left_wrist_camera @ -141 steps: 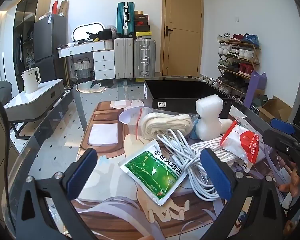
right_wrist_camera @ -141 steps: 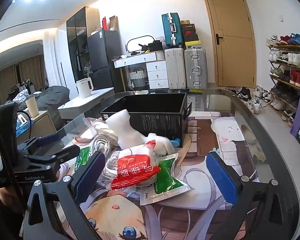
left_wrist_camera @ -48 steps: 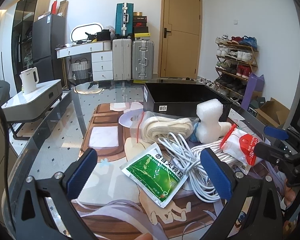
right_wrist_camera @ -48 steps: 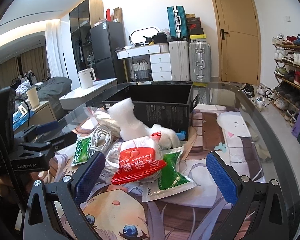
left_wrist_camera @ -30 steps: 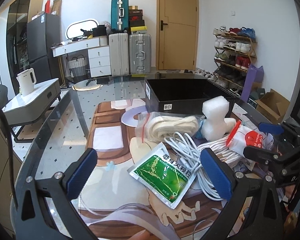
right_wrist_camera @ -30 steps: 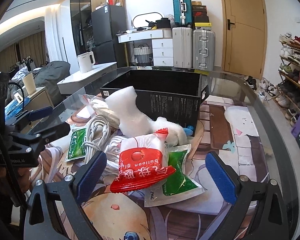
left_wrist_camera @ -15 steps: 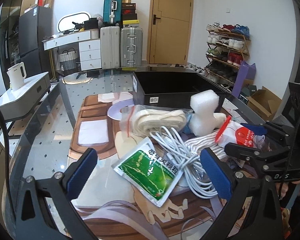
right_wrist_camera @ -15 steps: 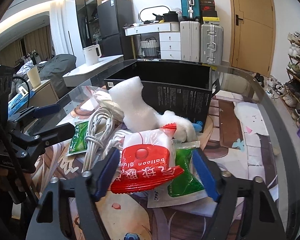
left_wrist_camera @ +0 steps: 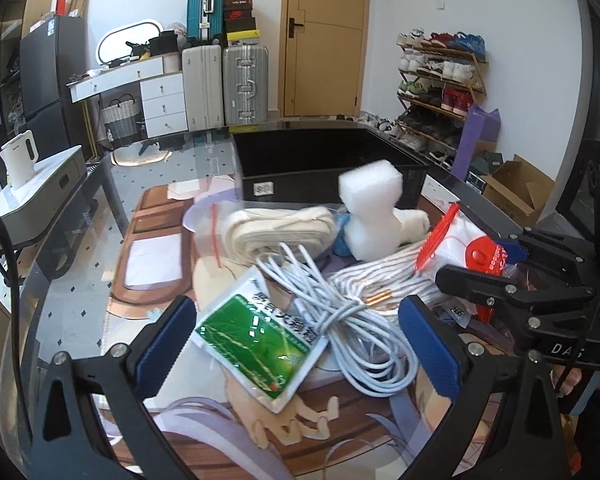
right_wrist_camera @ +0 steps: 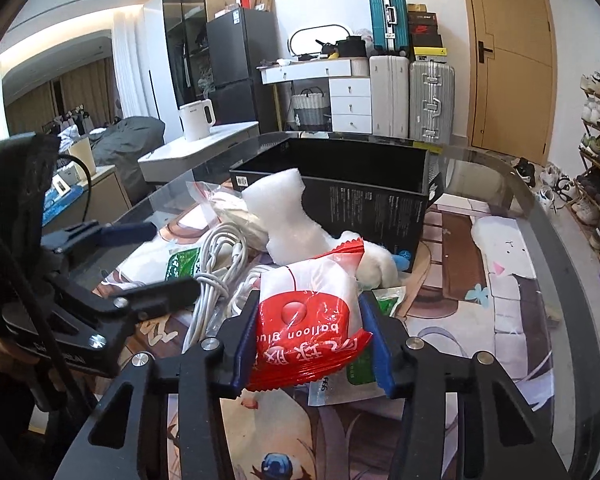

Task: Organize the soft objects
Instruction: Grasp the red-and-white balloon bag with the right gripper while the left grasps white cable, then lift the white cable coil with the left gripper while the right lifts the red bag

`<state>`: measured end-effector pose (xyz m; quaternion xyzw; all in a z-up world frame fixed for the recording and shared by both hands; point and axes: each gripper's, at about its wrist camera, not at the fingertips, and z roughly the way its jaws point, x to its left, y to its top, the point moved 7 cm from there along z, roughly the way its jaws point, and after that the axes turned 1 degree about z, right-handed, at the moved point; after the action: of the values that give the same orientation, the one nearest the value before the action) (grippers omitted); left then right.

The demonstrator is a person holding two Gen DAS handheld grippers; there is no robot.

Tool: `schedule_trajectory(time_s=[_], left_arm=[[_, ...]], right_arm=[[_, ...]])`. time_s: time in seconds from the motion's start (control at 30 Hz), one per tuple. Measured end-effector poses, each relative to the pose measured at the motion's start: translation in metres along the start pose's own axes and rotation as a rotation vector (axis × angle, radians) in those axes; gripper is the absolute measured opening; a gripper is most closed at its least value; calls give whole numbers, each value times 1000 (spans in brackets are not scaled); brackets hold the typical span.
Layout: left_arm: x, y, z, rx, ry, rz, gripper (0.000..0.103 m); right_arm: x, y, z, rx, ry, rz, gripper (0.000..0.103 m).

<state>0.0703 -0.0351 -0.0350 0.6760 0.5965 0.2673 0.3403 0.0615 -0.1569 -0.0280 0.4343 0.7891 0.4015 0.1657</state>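
Now the right gripper (right_wrist_camera: 309,338) is closing on the red-and-white plastic bag (right_wrist_camera: 308,320); the left gripper (left_wrist_camera: 296,344) gapes above the white cable bundle (left_wrist_camera: 332,300) and green packet (left_wrist_camera: 260,340), and is closing a little.

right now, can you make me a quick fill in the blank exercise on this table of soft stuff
1. The right gripper has its jaws closing around the red and white ____ glue packet.
2. The black box at the back of the pile is ____ inside.
3. The coiled white cable lies partly over the ____ sachet.
4. The left gripper has its jaws spread wide and holds ____.

Missing words: balloon; empty; green; nothing
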Motion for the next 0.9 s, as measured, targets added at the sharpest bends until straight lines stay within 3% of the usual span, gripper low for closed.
schedule_trajectory(time_s=[0.13,0.27,0.5,0.77,0.83,0.9], left_arm=[[-10,0,6,24,-6,15,97],[-15,-2,14,56,-38,1,88],[-26,-9,20,98,-114,-6,54],[-29,-8,21,128,-128,-8,54],[-30,-8,23,136,-131,-5,57],[-31,-9,25,145,-131,5,67]], right_arm=[[-5,1,-4,-10,1,14,48],[-10,2,-9,-22,-3,31,48],[-13,3,-12,-29,-4,44,48],[-11,2,-12,-31,-2,42,48],[-10,3,-11,-31,1,40,48],[-10,4,-10,-32,0,39,48]])
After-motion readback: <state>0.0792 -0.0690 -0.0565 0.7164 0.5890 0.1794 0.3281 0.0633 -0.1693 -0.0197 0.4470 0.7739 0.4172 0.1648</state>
